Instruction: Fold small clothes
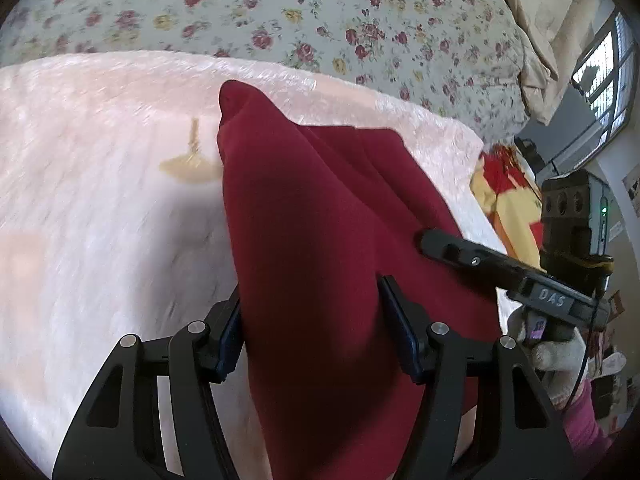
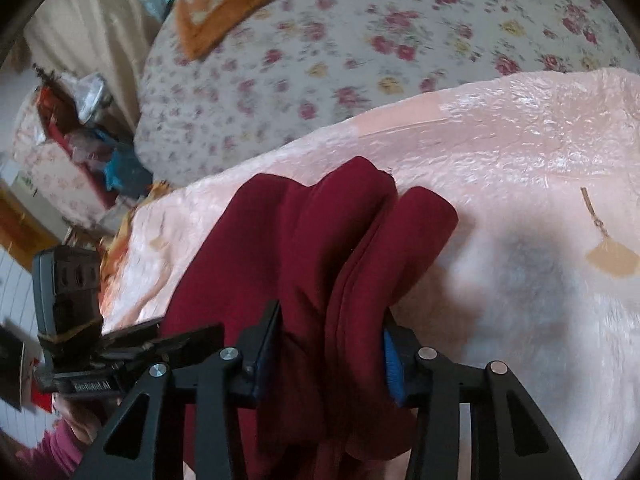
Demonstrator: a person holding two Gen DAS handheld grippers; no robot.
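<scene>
Plush pink blanket (image 1: 100, 208) is spread over the near part of the bed, with a tan fan-shaped motif (image 1: 188, 162) printed on it. Beyond it a floral quilt (image 1: 320, 12) of red and yellow roses is laid, and an orange-bordered blanket (image 2: 224, 4) is seen at its far end. Beige curtains (image 1: 540, 20) and a window (image 1: 608, 76) are seen at the bed's side, and cluttered shelves (image 2: 76, 128) are visible in the right wrist view. A dark red garment (image 1: 320, 240) is held bunched above the pink blanket, its far end drooping toward the surface. It is pinched between the fingers of the left gripper (image 1: 310, 328), which are pressed against its folds. In the right wrist view the same garment is clamped by the right gripper (image 2: 332, 356), several thick folds being gathered between its pads.
</scene>
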